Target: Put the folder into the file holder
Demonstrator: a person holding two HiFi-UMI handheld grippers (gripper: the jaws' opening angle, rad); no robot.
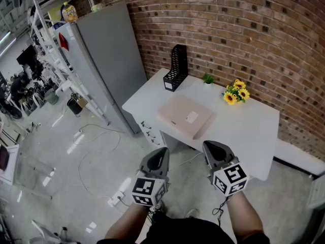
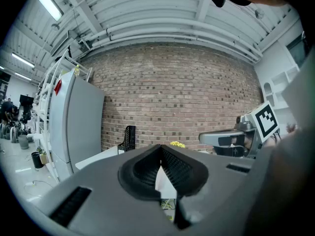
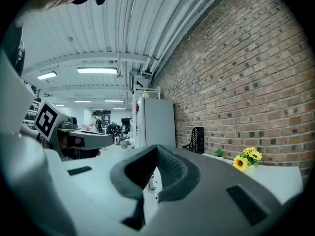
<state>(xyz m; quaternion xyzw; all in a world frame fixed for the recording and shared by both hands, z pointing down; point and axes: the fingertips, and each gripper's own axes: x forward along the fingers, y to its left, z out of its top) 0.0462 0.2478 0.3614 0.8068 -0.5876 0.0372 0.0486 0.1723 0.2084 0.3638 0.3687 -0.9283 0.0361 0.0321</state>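
Showing no readable writing anywhere: the pink folder [image 1: 184,117] carries a small white label [image 1: 191,117] on its top, and the black file holder [image 1: 175,68] has a white label [image 1: 167,85] on its near end, but both are too small to read. Each gripper carries a cube printed with black-and-white square patterns instead of words.

Two bare forearms reach forward from the near edge of the head view, side by side. The left gripper [image 1: 161,151] and the right gripper [image 1: 210,146] are held level with each other, near the table's near edge, tips pointing toward it. The left one hangs over the grey floor; the right one's tip overlaps the table edge in the head view.

Both grippers have their jaws pressed together with nothing between them, as each gripper view shows.

The folder lies flat near the middle of the white table [image 1: 244,131], well apart from both grippers. The file holder stands upright at the table's far left corner, against the brick wall [image 1: 228,29]. To its right sit a small green plant [image 1: 207,79] and a bunch of sunflowers [image 1: 236,92]. A grey fridge [image 1: 109,60] stands left of the table.
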